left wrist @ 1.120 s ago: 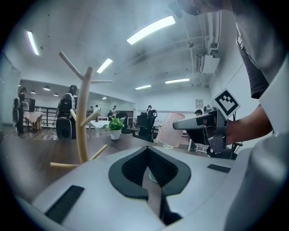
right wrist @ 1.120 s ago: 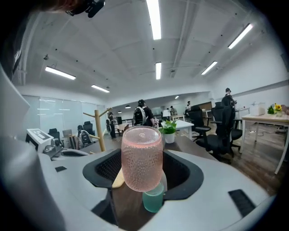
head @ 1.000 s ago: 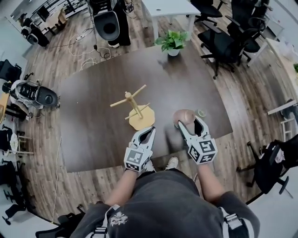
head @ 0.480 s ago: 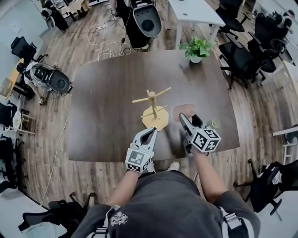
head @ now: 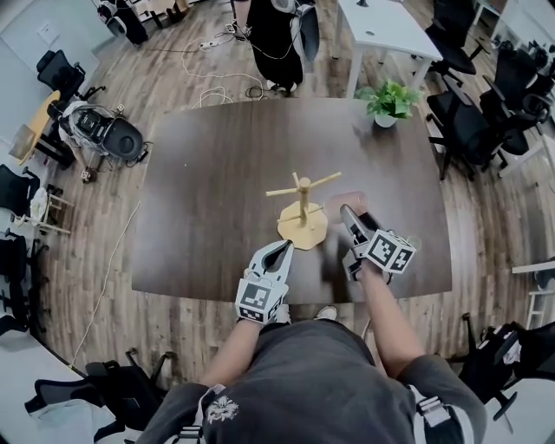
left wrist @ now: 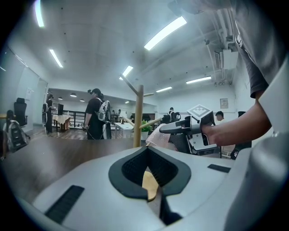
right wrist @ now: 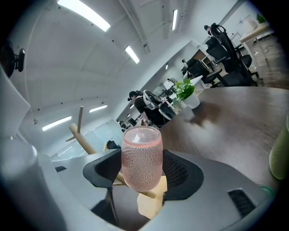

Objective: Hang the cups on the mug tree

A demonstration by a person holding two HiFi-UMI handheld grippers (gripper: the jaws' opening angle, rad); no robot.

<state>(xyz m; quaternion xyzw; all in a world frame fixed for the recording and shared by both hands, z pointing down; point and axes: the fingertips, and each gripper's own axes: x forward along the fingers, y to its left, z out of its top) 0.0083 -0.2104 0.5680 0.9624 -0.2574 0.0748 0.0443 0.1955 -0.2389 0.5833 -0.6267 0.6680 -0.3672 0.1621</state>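
Tools nearest, side by side over the front edge of the dark bench (head: 217,173). Left tool (head: 282,247) roughly level, jaws drawn together on nothing, aimed at the wooden mug tree (head: 303,208); in the left gripper view, only the tree's pale base and post beyond the closed tips. Right tool (head: 353,217) just right of the tree's base, clamped on a pink dimpled cup (right wrist: 141,158), one dark pad pressed against each side of it. Cup in the air close beside the tree, blurred in the head view, on no peg yet. Tree upright near the middle of the bench, round base flat on the wood, bare pegs slanting up and out. Low at the right edge of the right gripper view, part of a pale green cup (right wrist: 280,155). Farther back, a potted plant (head: 388,102) near the far right corner of the bench. Beyond the bench, plank floor (head: 173,78), black office chairs (head: 464,130) to the right, a white desk (head: 381,26), and a person in dark clothes (head: 277,35) standing past the far edge.
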